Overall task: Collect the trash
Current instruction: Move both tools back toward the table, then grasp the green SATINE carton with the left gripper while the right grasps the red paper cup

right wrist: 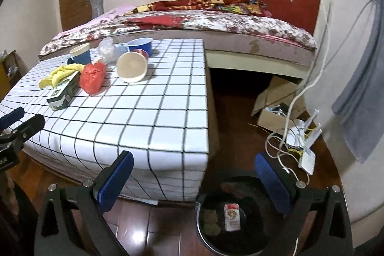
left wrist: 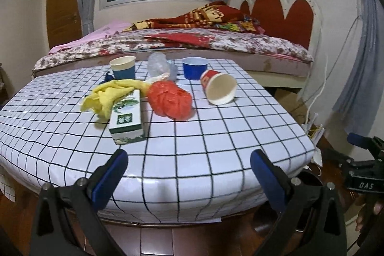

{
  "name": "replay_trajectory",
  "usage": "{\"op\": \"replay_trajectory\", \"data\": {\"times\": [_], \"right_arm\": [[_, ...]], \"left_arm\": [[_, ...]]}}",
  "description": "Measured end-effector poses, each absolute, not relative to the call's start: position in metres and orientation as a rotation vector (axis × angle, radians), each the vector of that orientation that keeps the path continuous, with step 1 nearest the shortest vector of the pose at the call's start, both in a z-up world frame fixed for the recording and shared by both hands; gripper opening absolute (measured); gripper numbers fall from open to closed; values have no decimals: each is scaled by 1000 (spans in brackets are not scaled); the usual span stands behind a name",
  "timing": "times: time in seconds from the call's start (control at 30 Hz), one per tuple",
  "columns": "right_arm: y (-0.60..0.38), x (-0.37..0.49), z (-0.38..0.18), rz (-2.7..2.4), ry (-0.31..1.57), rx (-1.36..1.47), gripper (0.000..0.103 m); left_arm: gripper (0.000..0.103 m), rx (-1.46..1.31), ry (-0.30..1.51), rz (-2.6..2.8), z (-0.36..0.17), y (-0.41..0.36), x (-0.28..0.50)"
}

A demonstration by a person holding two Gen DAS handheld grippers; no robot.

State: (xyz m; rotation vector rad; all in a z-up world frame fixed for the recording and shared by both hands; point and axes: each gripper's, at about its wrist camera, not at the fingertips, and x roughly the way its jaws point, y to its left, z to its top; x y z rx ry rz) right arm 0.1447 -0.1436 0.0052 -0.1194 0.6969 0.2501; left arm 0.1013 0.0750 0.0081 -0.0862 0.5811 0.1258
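Blue-padded left gripper (left wrist: 189,167) hangs low at the table's near edge, jaws spread wide, nothing in them. Same story for the right gripper (right wrist: 193,169), gaping and empty, poised right over the round black bin (right wrist: 204,232) on the floor, which looks like the drop point: one small carton (right wrist: 231,217) lies in it already.

Up on the white grid-patterned tablecloth (left wrist: 216,136), the trash bunches toward the far left, all within one reach.

Count with me: three paper cups. One blue cup (left wrist: 123,67) upright at the far left, one blue cup (left wrist: 195,68) upright at the far right, one red cup (left wrist: 219,87) tipped on its side, mouth facing us. One crumpled orange plastic bag (left wrist: 170,101), one yellow cloth (left wrist: 109,95) draped against one green-and-white box (left wrist: 126,118), one clear plastic wad (left wrist: 159,67) at the back. Nearest grab, I'd judge: the box.
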Motion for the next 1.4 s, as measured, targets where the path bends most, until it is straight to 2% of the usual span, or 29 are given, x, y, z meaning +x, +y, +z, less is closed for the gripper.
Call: {"op": "replay_trajectory", "data": {"times": [0.4, 0.47, 0.53, 0.9, 1.2, 1.23, 1.27, 1.3, 1.4], "right_arm": [[-88, 185, -1, 339, 686, -156, 102], [-78, 196, 1, 356, 666, -163, 102], [-67, 209, 3, 367, 651, -165, 102], [-3, 295, -5, 414, 736, -164, 102], [17, 337, -13, 420, 803, -150, 102], [19, 340, -15, 422, 812, -149, 102], [19, 341, -16, 425, 826, -147, 93], [19, 342, -18, 437, 843, -143, 66], [13, 334, -14, 444, 839, -130, 60]], "left_arm": [[101, -163, 611, 260, -9, 135, 128], [93, -181, 631, 266, -13, 144, 138], [89, -197, 659, 278, -19, 154, 152], [85, -241, 701, 294, -35, 173, 188], [71, -298, 741, 259, -43, 186, 202], [66, -293, 743, 255, -42, 185, 202], [60, -288, 742, 246, -42, 185, 202], [59, -287, 741, 236, -41, 185, 203], [55, -281, 719, 208, -37, 183, 196]]}}
